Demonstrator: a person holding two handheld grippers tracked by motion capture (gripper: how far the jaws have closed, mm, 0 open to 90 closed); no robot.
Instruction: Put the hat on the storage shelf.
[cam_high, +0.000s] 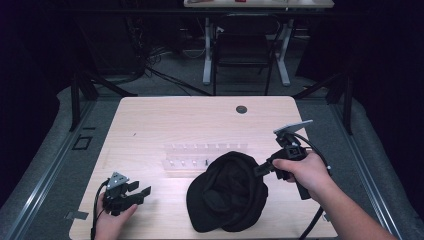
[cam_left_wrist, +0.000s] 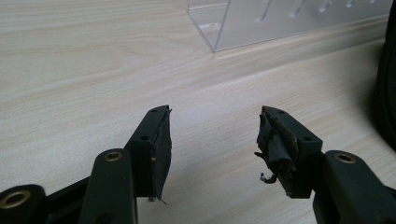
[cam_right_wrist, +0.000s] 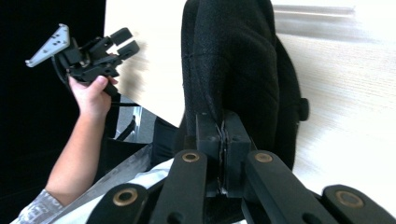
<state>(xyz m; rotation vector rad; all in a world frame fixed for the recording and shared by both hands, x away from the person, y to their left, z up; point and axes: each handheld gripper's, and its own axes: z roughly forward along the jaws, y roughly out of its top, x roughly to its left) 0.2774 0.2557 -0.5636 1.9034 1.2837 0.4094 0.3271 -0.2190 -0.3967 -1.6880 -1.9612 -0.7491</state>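
Black cloth of a hat (cam_high: 227, 192) is pinched between the closed jaws of the right gripper (cam_high: 261, 169), which grips the hat's edge on its near side; in the right gripper view the fabric (cam_right_wrist: 233, 70) rises straight ahead of the jaws and blocks most of what lies beyond; the rest of the hat sags onto the pale wooden surface (cam_high: 150, 120) below and to the gripper's left. Just past the hat, ahead of the right gripper, stands a clear plastic rack (cam_high: 200, 156) with small pegs, close to the hat's far edge; the left gripper (cam_high: 137, 192) rests well apart on the other side of the hat, jaws wide apart with nothing between them; ahead of those jaws lies bare wood, with the rack's corner (cam_left_wrist: 219, 28) farther on and the hat's dark edge (cam_left_wrist: 385, 93) off to their right.
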